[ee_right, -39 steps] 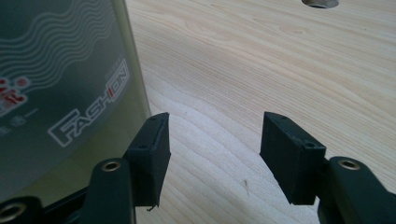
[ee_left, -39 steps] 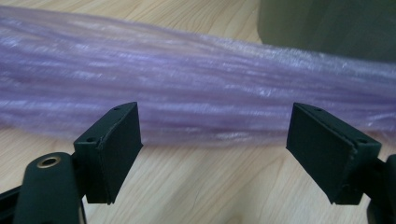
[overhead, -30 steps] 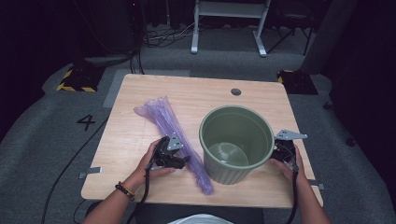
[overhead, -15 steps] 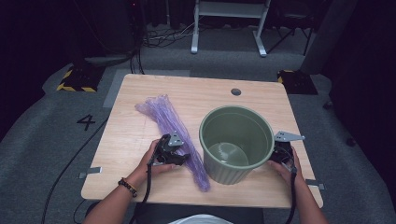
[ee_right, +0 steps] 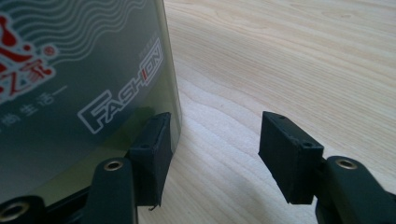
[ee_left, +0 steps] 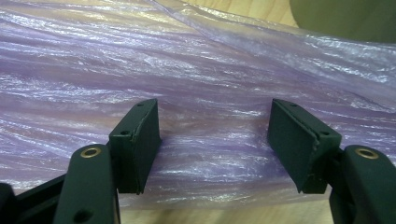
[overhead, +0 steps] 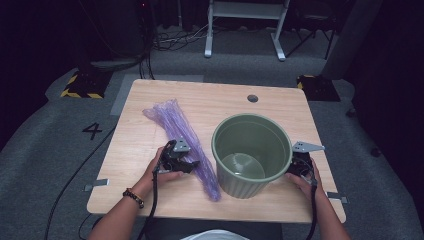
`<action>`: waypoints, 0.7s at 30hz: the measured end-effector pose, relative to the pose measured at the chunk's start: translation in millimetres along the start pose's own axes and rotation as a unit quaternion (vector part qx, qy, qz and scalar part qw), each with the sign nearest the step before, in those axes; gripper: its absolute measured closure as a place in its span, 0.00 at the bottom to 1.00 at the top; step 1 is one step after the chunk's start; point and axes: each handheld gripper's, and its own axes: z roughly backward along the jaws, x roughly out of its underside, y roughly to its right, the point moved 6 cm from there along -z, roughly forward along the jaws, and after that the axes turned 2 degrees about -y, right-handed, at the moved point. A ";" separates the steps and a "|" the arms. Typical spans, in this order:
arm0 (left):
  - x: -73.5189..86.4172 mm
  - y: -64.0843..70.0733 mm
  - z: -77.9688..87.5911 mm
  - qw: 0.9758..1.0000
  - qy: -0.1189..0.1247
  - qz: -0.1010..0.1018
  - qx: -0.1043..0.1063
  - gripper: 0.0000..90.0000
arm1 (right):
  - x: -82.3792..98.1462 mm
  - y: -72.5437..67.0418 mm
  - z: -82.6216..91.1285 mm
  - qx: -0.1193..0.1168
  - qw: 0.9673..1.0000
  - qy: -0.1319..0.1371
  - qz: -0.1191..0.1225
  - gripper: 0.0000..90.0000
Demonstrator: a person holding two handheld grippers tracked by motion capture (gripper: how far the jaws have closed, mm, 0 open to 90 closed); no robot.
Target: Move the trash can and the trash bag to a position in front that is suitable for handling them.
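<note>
L gripper (overhead: 192, 164) jaws apart over purple bag (overhead: 172, 120) | R gripper (overhead: 295, 167) jaws apart beside bin (overhead: 250, 152)

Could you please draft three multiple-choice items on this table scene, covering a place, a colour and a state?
1. Where does the crinkled purple plastic bag lie relative to the round green plastic bin?
A. inside it
B. on the table at its left in the high view
C. behind it

2. What colour is the bin?
A. green
B. white
C. red

3. How do the left gripper jaws stand?
A. apart over the bag
C. clamped shut on the bin
B. shut on nothing

Key: 1 B, the bag stretches along the wooden table beside the bin; 2 A, its wall is plainly green; 3 A, the left gripper view shows a wide gap.
</note>
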 end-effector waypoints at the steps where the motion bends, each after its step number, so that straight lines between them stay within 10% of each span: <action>1: 0.2 -6.2 0.1 1.000 -0.001 0.008 -0.005 0.37 | 0.2 -0.4 -0.2 -0.001 1.000 0.000 0.000 0.49; 21: 1.4 -45.0 0.8 0.998 0.000 0.048 -0.040 0.36 | 4.8 -13.2 -4.5 -0.016 1.000 -0.011 0.023 0.47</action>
